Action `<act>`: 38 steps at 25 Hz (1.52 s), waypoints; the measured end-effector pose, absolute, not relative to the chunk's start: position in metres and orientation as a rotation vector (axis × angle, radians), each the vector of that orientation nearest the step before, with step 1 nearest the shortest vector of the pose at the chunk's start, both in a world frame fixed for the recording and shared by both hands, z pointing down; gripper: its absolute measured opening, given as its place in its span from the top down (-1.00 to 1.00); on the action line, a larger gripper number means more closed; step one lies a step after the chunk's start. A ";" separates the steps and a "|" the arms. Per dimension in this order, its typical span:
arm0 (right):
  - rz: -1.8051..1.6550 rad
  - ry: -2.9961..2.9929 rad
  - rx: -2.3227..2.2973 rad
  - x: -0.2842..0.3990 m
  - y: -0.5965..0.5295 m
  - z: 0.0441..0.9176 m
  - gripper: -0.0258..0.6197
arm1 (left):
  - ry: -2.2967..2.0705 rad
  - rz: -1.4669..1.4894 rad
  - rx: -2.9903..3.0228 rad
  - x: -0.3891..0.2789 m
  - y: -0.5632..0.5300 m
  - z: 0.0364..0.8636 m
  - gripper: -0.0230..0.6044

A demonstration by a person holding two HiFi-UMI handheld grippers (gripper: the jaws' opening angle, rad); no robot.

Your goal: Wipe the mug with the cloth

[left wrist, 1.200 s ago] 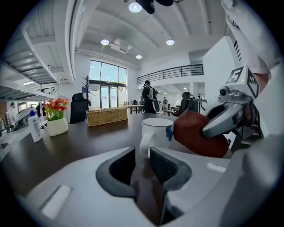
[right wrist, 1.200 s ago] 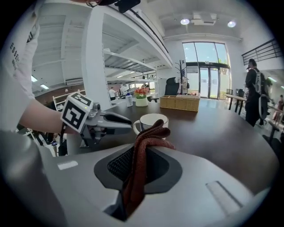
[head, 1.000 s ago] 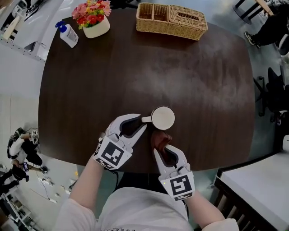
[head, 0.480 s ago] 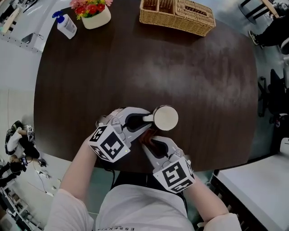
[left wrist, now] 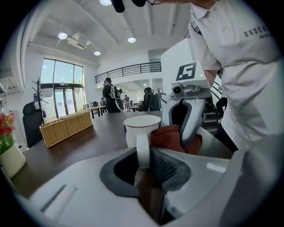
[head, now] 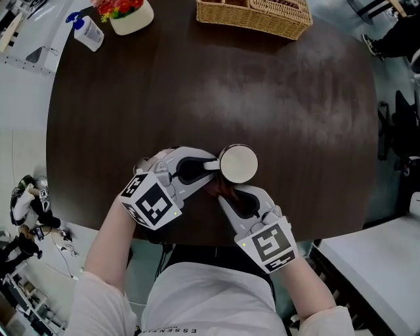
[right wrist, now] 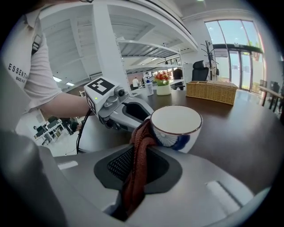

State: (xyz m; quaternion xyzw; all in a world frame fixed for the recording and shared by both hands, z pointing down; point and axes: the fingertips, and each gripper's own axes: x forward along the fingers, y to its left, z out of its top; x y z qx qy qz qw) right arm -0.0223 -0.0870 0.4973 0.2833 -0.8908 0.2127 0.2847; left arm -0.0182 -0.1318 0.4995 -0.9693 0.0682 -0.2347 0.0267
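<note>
White ceramic mug [head: 237,163], marked with a blue pattern on its side and empty inside, appears to stand on the dark brown worktop [head: 275,92], directly ahead of both claws. Its loop handle points back into the left claw [left wrist: 144,155], whose jaws are closed on the handle from either side. The right claw [right wrist: 137,150] is clamped on a rust-red cloth [right wrist: 136,168]; a bunched fold juts past the jaw tips and presses against the mug's wall just below the rim, on the side nearest that claw and close beside the handle.

Judging by its look, the mug is stiff, glazed and smooth, so it would probably slip if pinched by the wall and could chip if knocked over. The handle seems the safest hold, and it also steadies the mug against the cloth's push. The cloth is soft and limp, and will likely fold round the curved wall only where the claw drives it.

Well beyond both claws, at the worktop's far edge, sit a woven wicker basket [head: 252,14], a pot of red and pink flowers [head: 128,13] and a blue-topped pump bottle [head: 85,31], all apart from the mug.
</note>
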 end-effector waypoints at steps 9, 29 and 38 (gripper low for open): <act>0.591 -2.320 0.875 0.015 -0.090 0.500 0.67 | 0.159 -0.735 -2.976 -0.018 -0.132 0.501 0.70; 0.515 -2.211 1.082 0.073 -0.161 0.501 0.67 | 0.201 -0.824 -2.982 -0.018 -0.134 0.504 0.70; 0.357 -2.236 0.987 0.055 -0.145 0.497 0.67 | 0.264 -0.784 -2.984 -0.018 -0.133 0.504 0.70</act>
